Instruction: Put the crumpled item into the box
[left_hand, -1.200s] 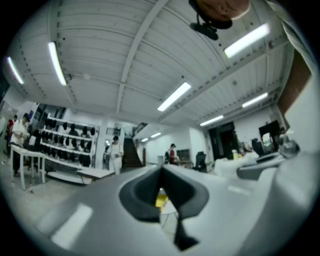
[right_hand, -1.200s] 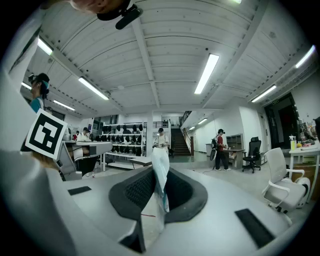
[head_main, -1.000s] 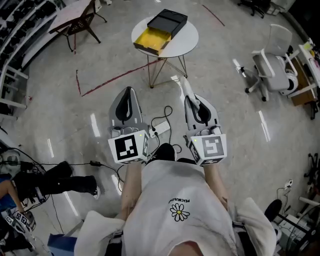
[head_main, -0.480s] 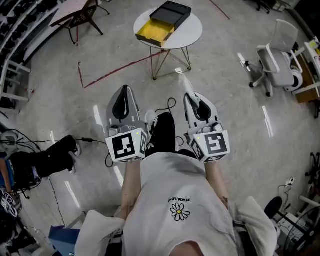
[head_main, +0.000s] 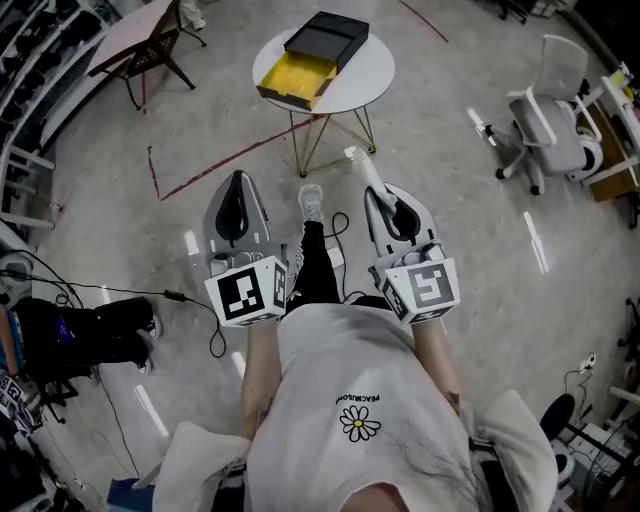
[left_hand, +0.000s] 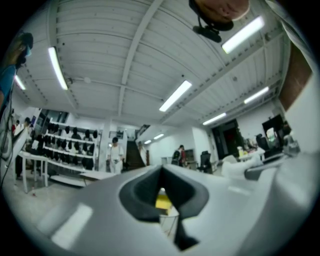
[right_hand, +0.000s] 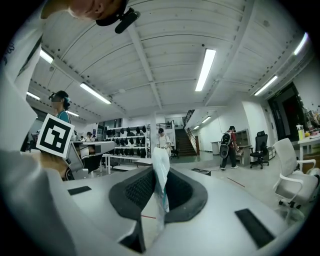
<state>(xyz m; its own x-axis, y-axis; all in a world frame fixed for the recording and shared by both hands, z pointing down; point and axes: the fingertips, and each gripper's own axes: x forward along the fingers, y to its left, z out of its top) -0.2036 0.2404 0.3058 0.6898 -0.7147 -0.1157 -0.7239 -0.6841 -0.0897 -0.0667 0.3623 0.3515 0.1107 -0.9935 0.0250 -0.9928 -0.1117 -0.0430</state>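
Your right gripper (head_main: 383, 192) has its jaws clamped on the crumpled item (head_main: 361, 168), a thin white piece that sticks out past the tips toward the upper middle of the head view. In the right gripper view, the right gripper (right_hand: 160, 172) shows the same grip. The crumpled item (right_hand: 159, 155) stands between the two dark pads as a narrow, upright strip with a little green-blue print on it, and its top edge rises above the jaws.

Your left gripper (head_main: 237, 180) has its jaws together and carries nothing. In the left gripper view, the tips of the left gripper (left_hand: 161, 171) meet in one seam. Through the hollow under the seam you see a bit of the yellow box (left_hand: 163, 201).

The box (head_main: 290, 78) lies on the round white counter (head_main: 365, 75) at the top middle of the head view, well apart from both grippers. It is an open yellow tray, and a black lid (head_main: 327, 40) rests partly over its far end. The crumpled item is not in the box; it is in the air over the floor, in the lower half of the frame relative to the counter.

Between the two grippers you can see your own leg in dark trousers and a white shoe (head_main: 311, 200) on the grey floor. A red line (head_main: 230, 155) crosses the floor to the left of the counter legs, and a white office chair (head_main: 550, 125) stands at the right edge.
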